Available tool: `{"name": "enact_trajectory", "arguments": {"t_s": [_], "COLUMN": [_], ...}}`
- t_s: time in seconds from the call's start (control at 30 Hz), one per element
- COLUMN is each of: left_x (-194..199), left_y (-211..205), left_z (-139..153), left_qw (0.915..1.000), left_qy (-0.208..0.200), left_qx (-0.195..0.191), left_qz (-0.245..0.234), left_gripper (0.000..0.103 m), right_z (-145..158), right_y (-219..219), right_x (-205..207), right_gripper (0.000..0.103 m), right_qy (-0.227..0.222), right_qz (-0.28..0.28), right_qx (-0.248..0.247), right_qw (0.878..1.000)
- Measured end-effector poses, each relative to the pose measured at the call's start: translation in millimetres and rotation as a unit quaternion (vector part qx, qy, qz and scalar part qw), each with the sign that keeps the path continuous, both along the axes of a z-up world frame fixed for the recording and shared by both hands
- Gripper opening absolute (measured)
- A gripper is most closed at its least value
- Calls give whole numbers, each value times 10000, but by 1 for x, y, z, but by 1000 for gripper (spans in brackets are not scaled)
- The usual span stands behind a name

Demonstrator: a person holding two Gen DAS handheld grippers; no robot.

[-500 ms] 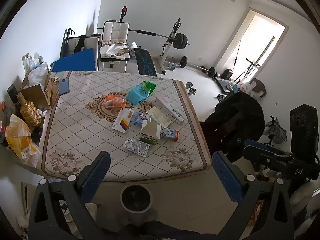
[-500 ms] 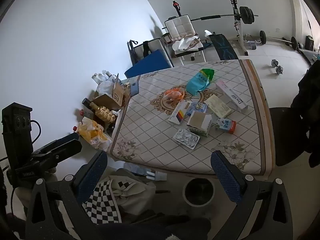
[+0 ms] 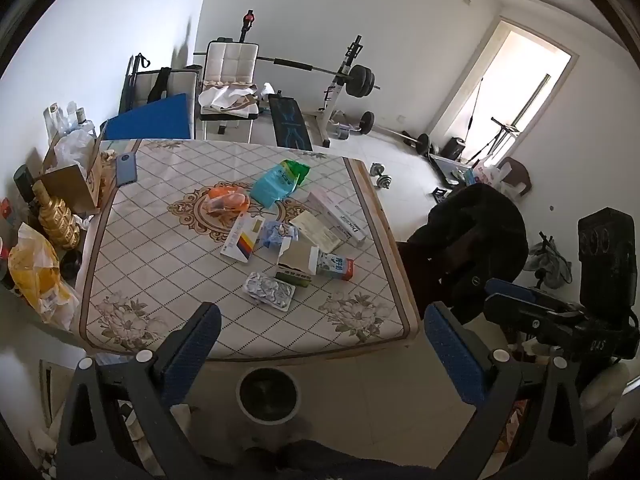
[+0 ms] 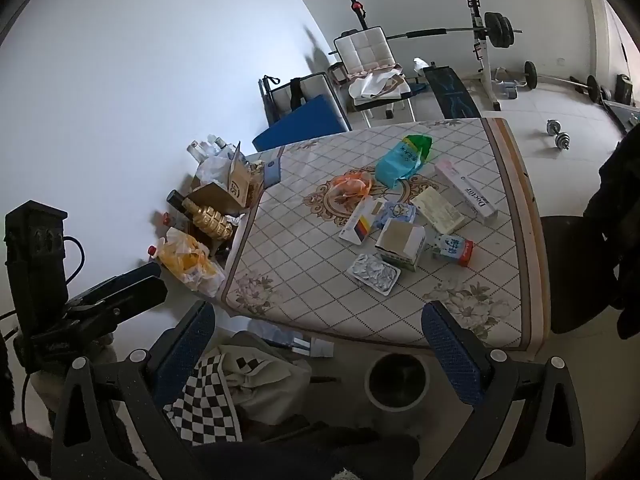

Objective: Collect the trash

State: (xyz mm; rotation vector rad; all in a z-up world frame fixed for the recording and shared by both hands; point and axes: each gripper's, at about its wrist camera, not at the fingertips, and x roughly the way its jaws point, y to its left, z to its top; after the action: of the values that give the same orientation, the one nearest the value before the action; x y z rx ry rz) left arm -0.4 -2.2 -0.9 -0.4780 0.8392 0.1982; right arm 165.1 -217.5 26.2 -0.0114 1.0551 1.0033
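Silver foil blister tray (image 3: 269, 291): twelve o'clock of wide-spread, empty left gripper (image 3: 320, 350); long axis nine-to-three; right gripper (image 4: 318, 346) likewise spread.

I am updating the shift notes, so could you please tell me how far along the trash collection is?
Nothing looks done: the bin on the floor looks empty. Nothing is in hand: the left gripper and right gripper are open and empty. All is left: the blister pack, milk carton, boxes and wrappers lie on the table.
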Motion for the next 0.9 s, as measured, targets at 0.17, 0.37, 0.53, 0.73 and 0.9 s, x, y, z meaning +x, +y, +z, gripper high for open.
{"name": "enact_trajectory", "arguments": {"t_s": [0.17, 0.37, 0.53, 0.73, 0.9], "left_x": [-3, -1, 2, 4, 3], "left_y": [-3, -6, -5, -6, -6], "left_z": [-3, 2, 4, 6, 6], "left_qw": [10000, 10000, 10000, 9999, 9999], "left_qy": [-16, -20, -4, -10, -21], "left_qx": [-6, -26, -47, -39, -38], "left_qz": [-17, -55, -85, -119, -107], "left_gripper": [103, 103, 103, 103, 103], "right_z": [0, 1, 1, 2, 2], "right_y": [1, -2, -1, -1, -1], "right_x": [-1, -3, -2, -3, -3], "right_gripper": [103, 103, 103, 103, 103], "right_qy": [4, 30, 29, 33, 36], "right_qz": [4, 47, 49, 46, 47], "right_qx": [-3, 1, 2, 13, 18], "right_qw": [10000, 10000, 10000, 10000, 10000]}}
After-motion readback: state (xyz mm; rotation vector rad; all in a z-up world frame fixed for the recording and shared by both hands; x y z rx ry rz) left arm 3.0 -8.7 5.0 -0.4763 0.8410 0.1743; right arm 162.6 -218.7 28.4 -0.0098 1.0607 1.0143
